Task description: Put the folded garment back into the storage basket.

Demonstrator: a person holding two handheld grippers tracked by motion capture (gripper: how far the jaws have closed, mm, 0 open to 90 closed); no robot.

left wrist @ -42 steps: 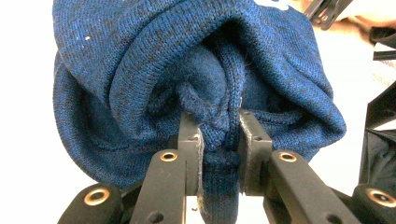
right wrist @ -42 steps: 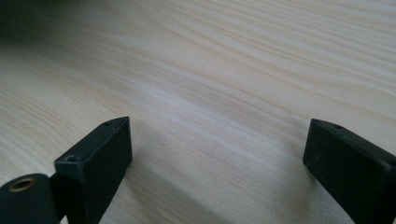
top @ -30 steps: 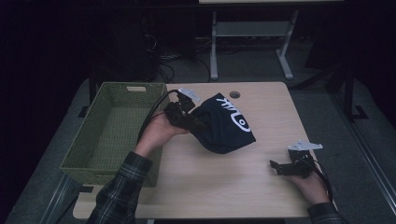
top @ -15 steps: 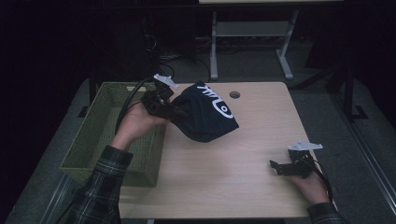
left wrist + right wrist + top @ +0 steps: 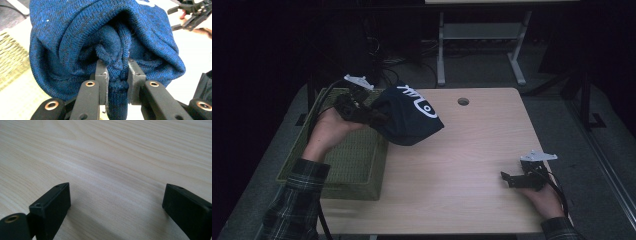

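Observation:
A dark blue knitted garment (image 5: 409, 116) with white lettering hangs bundled in the air over the table's left part, beside the basket's right rim. My left gripper (image 5: 371, 116) is shut on a fold of it; in the left gripper view the garment (image 5: 105, 37) bulges above the pinched knit between the jaws of that gripper (image 5: 117, 75). My right gripper (image 5: 507, 179) rests low at the table's front right, open, and in its own view the right gripper (image 5: 116, 202) has bare wood between its jaws.
A green woven basket (image 5: 357, 165) stands at the table's left side, reaching past the table edge. The light wooden table (image 5: 462, 165) has a round cable hole (image 5: 463, 101) near its far edge. A metal desk frame (image 5: 482, 35) stands on the floor behind.
My left gripper has carried the blue garment leftward and up, from the table's middle toward the basket. The right gripper has stayed in place, open.

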